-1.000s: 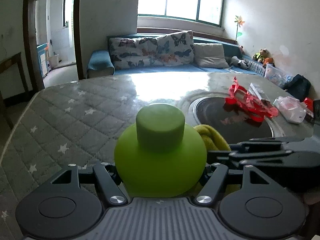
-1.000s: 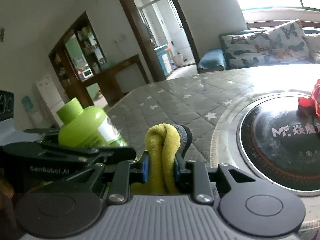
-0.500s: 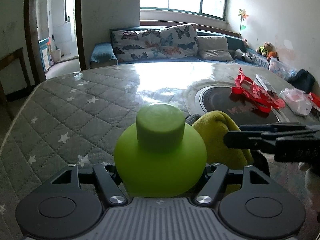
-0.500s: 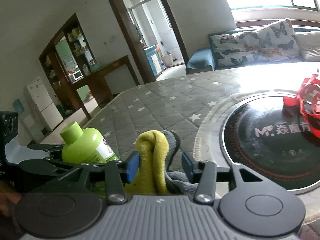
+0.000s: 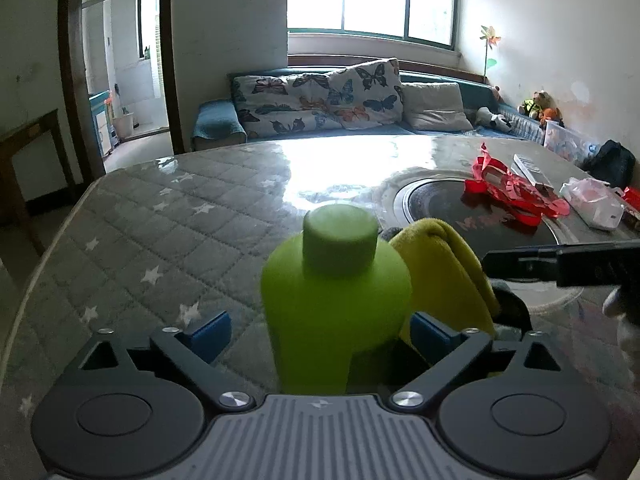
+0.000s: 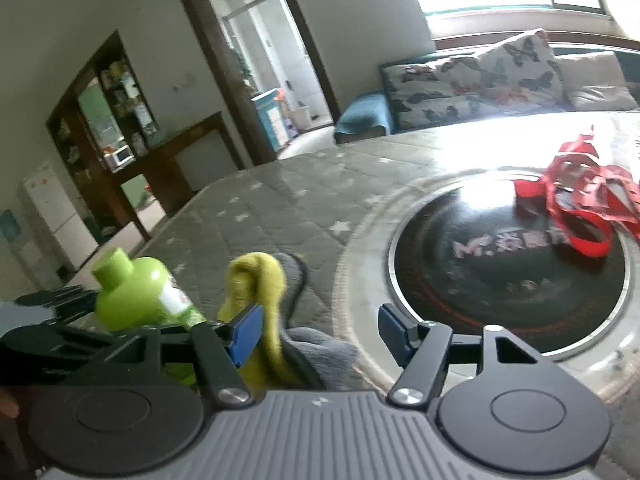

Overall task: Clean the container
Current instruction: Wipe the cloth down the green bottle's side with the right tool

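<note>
Left wrist view: left hand-held gripper (image 5: 320,330) jaws opening, wide apart; green bottle (image 5: 334,304), gripped a second ago, now stands free between them on desk (image 5: 180,224); yellow cloth (image 5: 444,280) just beside. Wiping likely finished.

Right wrist view: right hand-held gripper (image 6: 320,330) jaws opening, cloth released, slumped between pads. Only here: bottle's white label visible.

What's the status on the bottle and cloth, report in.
Left gripper opening, green bottle between its jaws, unclamped. Right gripper opening, yellow cloth loose against its left pad. Bottle upright on the quilted table. Nothing in the way.
</note>
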Demonstrator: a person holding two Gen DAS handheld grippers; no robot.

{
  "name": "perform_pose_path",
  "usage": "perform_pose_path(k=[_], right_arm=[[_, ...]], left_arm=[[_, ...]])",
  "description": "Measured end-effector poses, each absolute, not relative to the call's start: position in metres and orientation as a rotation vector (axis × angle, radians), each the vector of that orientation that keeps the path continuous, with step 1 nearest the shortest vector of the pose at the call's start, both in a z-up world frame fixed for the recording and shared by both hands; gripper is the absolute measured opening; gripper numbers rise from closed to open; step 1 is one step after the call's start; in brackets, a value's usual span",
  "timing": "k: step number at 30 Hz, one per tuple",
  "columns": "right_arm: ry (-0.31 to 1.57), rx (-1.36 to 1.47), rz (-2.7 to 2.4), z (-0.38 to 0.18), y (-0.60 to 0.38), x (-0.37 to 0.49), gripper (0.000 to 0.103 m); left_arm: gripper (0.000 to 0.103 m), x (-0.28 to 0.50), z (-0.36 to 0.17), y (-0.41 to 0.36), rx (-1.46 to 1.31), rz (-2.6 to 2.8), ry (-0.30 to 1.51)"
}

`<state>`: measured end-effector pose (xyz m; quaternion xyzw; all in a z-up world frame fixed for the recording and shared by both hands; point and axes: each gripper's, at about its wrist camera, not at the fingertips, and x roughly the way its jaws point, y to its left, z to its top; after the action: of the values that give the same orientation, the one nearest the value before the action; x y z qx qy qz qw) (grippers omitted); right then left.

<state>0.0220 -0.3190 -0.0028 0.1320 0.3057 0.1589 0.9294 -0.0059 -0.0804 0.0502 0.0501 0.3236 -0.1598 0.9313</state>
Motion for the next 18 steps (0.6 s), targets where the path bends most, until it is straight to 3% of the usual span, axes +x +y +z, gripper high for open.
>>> perform_pose_path(k=[12, 15, 18], right_arm=[[0.650, 0.244, 0.203, -0.009, -0.339, 0.023, 0.071], [0.651, 0.232, 0.181, -0.011, -0.340, 0.022, 0.081], [0.652, 0.217, 0.163, -0.013, -0.341, 0.022, 0.081]], left_arm=[[0.103, -0.025, 0.041, -0.059, 0.081, -0.245, 0.690], [0.103, -0.025, 0.038, -0.056, 0.080, -0.213, 0.700], [0.103, -0.025, 0.034, -0.054, 0.096, -0.176, 0.709]])
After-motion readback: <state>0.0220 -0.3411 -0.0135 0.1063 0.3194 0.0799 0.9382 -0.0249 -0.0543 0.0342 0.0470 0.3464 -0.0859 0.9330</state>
